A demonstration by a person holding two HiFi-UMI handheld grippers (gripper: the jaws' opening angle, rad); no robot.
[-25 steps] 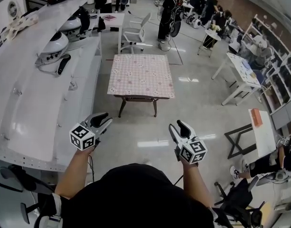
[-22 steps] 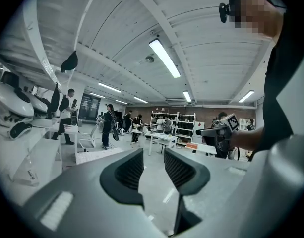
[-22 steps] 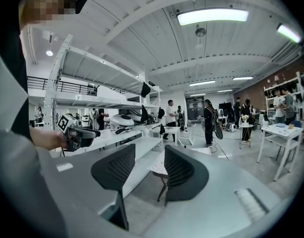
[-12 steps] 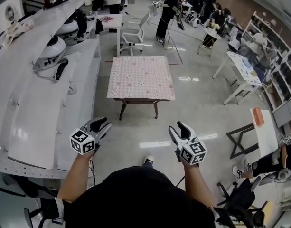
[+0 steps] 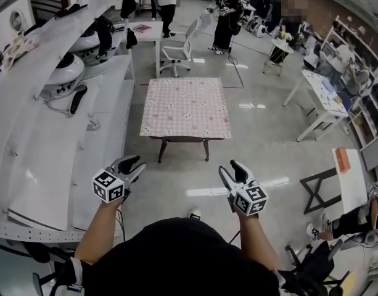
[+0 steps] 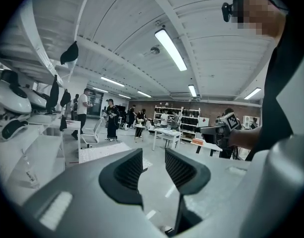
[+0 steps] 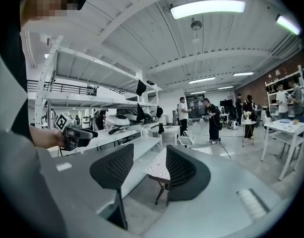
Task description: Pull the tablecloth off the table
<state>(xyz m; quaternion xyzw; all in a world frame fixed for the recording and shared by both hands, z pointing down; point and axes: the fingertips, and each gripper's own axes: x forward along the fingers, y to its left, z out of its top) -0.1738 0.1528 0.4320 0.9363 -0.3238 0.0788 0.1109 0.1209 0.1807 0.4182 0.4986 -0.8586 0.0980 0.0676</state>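
Left tool (image 6: 152, 155) has its jaws spread apart with nothing in the gap, just bare floor (image 6: 154, 182) showing through. Past the left jaw you can spot the tablecloth (image 6: 99, 151), pale and patterned, lying spread out flat. Further back there's a white office chair (image 6: 94, 129) and a few people (image 6: 111, 124) standing around. White shelving (image 6: 37, 148) runs down the left side, with strip lights (image 6: 169, 49) overhead.

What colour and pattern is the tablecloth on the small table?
The tablecloth is a pink-and-white check with small pale motifs; clearest in head view.
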